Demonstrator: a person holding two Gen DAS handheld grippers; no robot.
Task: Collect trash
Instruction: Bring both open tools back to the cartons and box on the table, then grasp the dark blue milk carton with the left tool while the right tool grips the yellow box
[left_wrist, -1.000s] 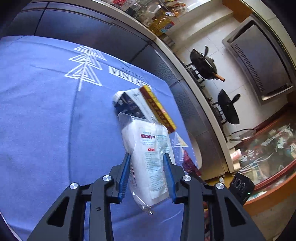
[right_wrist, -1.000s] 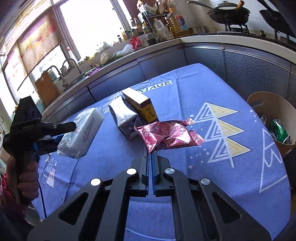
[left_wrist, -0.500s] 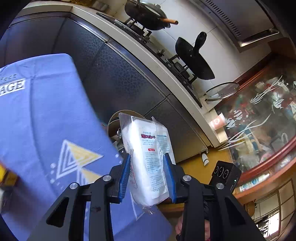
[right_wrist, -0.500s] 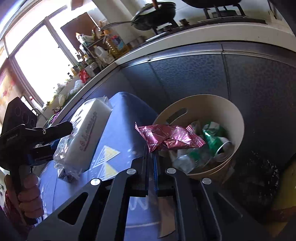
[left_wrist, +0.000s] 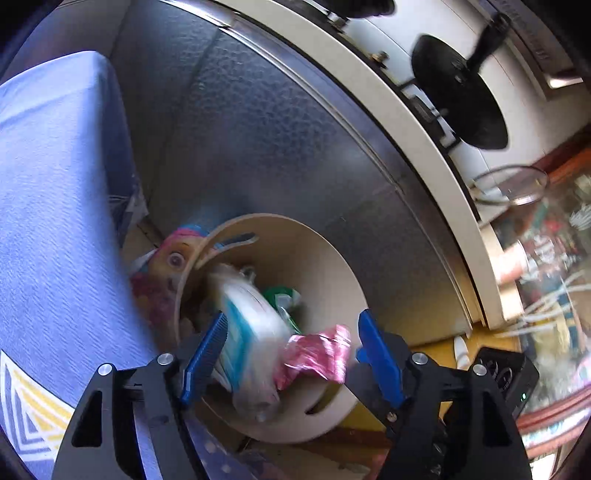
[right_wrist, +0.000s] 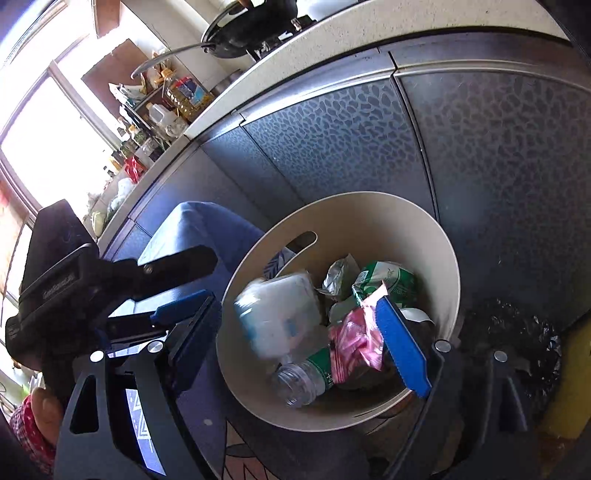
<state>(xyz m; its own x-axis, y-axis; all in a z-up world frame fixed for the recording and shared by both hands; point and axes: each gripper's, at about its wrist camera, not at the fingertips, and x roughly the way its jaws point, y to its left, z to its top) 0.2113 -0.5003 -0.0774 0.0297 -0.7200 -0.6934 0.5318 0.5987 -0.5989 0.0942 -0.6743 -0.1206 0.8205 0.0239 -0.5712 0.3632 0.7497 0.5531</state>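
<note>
Blue-padded jaws of the left gripper (left_wrist: 291, 354) stand wide, having just been opening; the white plastic-wrapped sponge pack (left_wrist: 251, 332), blurred, is between them but the pads do not press on it, and it sits low over the round beige bin (left_wrist: 295, 251). The right gripper (right_wrist: 295, 332) has likewise just been opening and stands wide, with the crumpled pink foil wrapper (right_wrist: 354, 343) loose just beside its right pad, inside the bin's near rim. Beyond lie a clear plastic bottle (right_wrist: 299, 380) and a green-and-white carton (right_wrist: 391, 280), against the bin's far wall.

Matt beige bin (right_wrist: 439, 258), glossy, perhaps foil wrapper (right_wrist: 354, 343)
</note>
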